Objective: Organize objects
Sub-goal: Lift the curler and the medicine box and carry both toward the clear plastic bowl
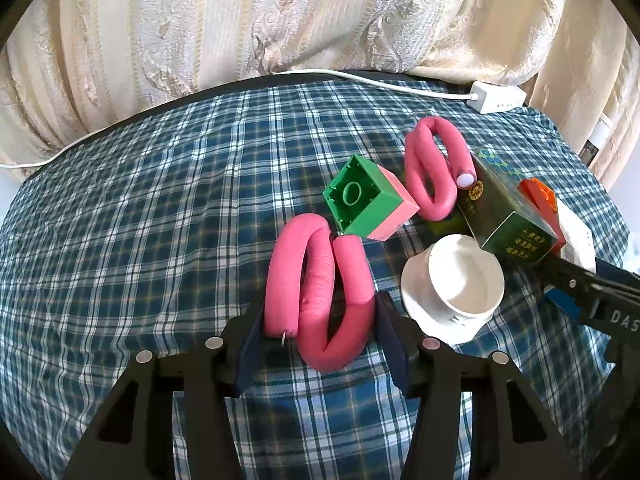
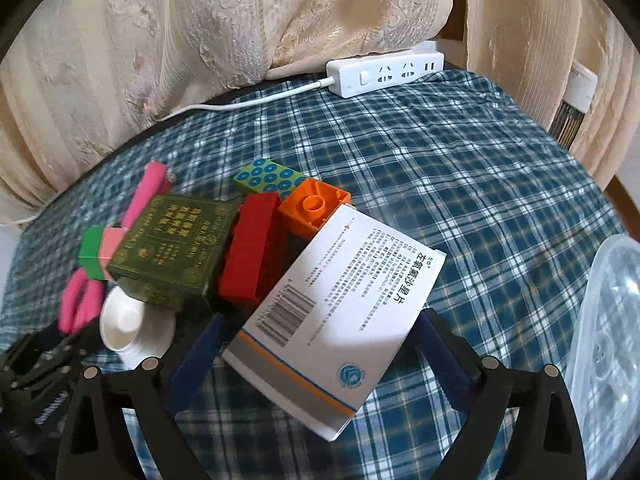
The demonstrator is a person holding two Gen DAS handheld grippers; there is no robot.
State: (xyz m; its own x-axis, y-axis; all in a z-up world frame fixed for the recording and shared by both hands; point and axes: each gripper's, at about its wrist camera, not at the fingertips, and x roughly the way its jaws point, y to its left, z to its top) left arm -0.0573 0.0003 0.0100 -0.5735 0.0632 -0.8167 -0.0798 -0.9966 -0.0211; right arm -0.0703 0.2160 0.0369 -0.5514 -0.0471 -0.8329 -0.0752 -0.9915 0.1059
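Left claw (image 1: 320, 328), at the bottom of its own view, is closed about halfway around the near end of a pink foam curler bent into loops (image 1: 320, 280); both dark blue pads (image 1: 252, 332) press on the foam. Right claw (image 2: 320, 356) stands wide open at the bottom of the right wrist view. A white cardboard medicine box with a barcode (image 2: 340, 312) lies tilted between its fingers, but its pads do not press on the box.

All things lie on a surface covered with a blue and white checked cloth (image 1: 160, 200). Just above the held curler, in the middle of the left view, is a green and pink plastic building block (image 1: 368, 200), tipped on its side. To the right of it is a second pink foam curler (image 1: 432, 168), also bent. A white round plastic cap (image 1: 452, 280) sits at the lower right of the block, and a dark green cardboard box with gold print (image 1: 508, 216) leans above the cap.

In the right view, a red plastic block (image 2: 248, 256) and an orange plastic block (image 2: 312, 204) lie between the green box and the white box. A clear plastic container (image 2: 608, 320) is at the right edge. A white power strip (image 2: 384, 72) with its cable rests at the top, near the cream curtain (image 2: 160, 40).
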